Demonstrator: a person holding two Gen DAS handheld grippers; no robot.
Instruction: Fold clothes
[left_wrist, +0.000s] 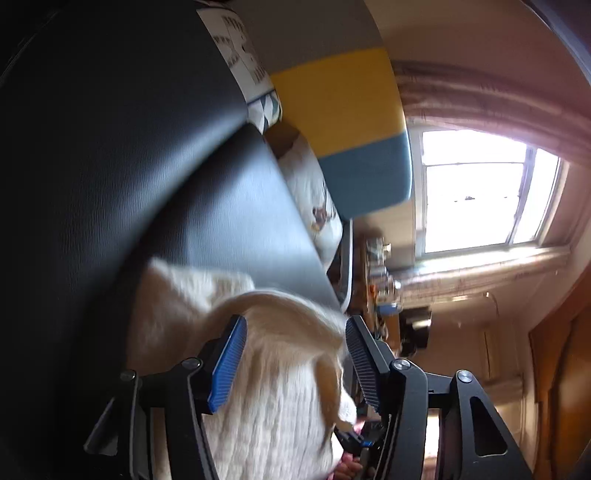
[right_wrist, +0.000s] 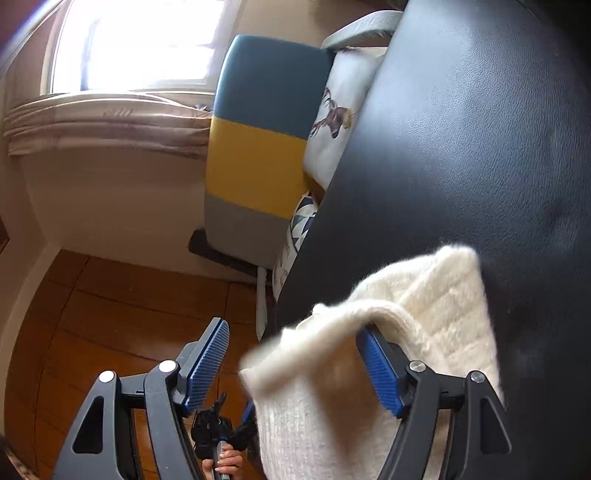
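Note:
A cream knitted garment (left_wrist: 280, 398) lies folded at the near edge of a black leather-like surface (left_wrist: 147, 166). My left gripper (left_wrist: 295, 321) is open; a blurred fold of the knit sits loosely between its blue pads (left_wrist: 229, 362). In the right wrist view the same garment (right_wrist: 436, 295) rests on the black surface (right_wrist: 461, 129), and one fold is draped over the right-hand finger (right_wrist: 380, 369). My right gripper (right_wrist: 291, 326) stands wide open, its pads not pressing the cloth. The other gripper (right_wrist: 218, 432) and a hand (right_wrist: 227, 463) show below.
Beyond the black surface stands a chair back (left_wrist: 351, 110) striped grey, yellow and blue, with a deer-print cushion (right_wrist: 340, 118) against it. A bright window (left_wrist: 480, 192) with pinkish curtains is behind. Wooden floor (right_wrist: 92, 295) lies beside the surface's edge.

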